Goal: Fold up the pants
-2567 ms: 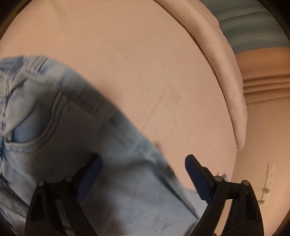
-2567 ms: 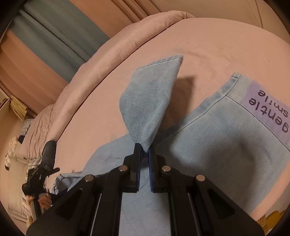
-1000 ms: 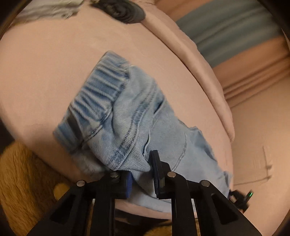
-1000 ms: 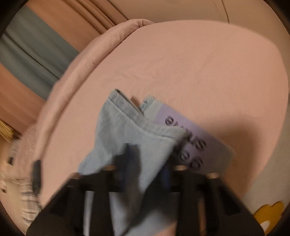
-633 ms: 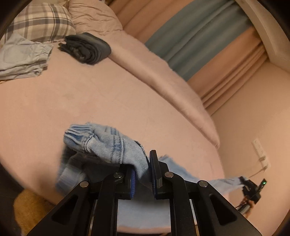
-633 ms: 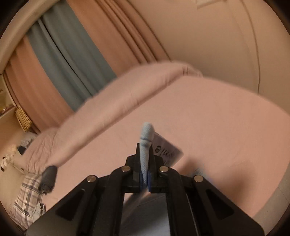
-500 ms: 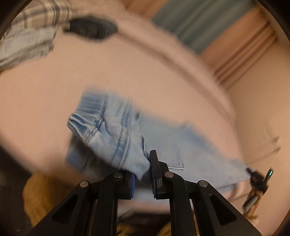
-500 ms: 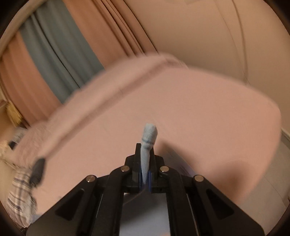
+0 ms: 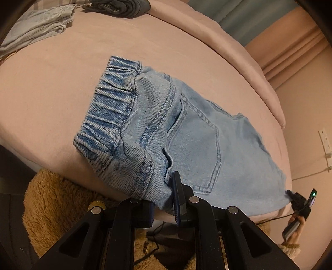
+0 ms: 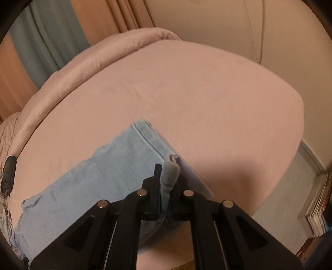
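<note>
Light blue denim pants lie spread on the pink bed, elastic waistband to the left, back pocket facing up. My left gripper is shut on the waist corner at the near bed edge. In the right wrist view the leg end of the pants lies flat, and my right gripper is shut on a bunched hem corner that sticks up between the pads. The right gripper also shows far right in the left wrist view, held in a hand.
Folded pale clothes and a dark folded garment lie at the far left of the bed. A rolled pink duvet runs along the far side. A brown fluffy rug lies below the near edge. Books stand at right.
The pants have come down from hanging in the air to lying flat on the bed. Both grippers have stayed shut on their corners and tilted down toward the near edge.
</note>
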A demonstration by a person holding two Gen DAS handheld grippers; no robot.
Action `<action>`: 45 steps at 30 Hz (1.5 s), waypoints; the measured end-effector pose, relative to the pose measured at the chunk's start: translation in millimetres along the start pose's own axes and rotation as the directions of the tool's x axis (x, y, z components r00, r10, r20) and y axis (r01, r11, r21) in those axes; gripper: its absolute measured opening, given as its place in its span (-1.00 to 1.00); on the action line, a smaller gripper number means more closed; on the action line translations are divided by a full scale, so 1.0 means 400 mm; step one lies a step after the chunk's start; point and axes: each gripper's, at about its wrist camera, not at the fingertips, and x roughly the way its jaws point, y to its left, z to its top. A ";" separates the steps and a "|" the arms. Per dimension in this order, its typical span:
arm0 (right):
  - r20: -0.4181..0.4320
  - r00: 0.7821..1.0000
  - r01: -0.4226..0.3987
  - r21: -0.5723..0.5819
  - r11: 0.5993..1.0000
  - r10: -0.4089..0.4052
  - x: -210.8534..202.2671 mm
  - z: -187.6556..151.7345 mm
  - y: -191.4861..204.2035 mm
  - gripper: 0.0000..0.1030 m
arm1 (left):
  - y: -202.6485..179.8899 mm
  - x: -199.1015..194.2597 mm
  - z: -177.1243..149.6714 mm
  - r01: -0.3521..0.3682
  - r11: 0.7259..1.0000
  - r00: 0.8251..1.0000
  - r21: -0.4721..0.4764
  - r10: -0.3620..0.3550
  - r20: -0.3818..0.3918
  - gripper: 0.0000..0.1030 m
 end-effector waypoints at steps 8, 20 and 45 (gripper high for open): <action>-0.015 1.000 0.017 0.007 1.000 -0.017 0.030 -0.046 -0.049 -0.94 | 0.017 -0.012 -0.014 0.002 1.000 1.000 -0.016 -0.002 0.005 -0.66; 0.102 0.988 0.129 -0.153 0.980 -0.115 -0.139 -0.002 0.133 0.20 | 0.046 -0.124 0.016 0.029 0.999 0.997 -0.034 -0.027 0.073 0.22; -0.497 0.828 -0.529 -0.543 0.652 0.258 0.178 -0.271 1.004 -0.82 | 0.125 -0.091 0.136 0.082 0.997 0.972 0.008 -0.082 0.218 -0.46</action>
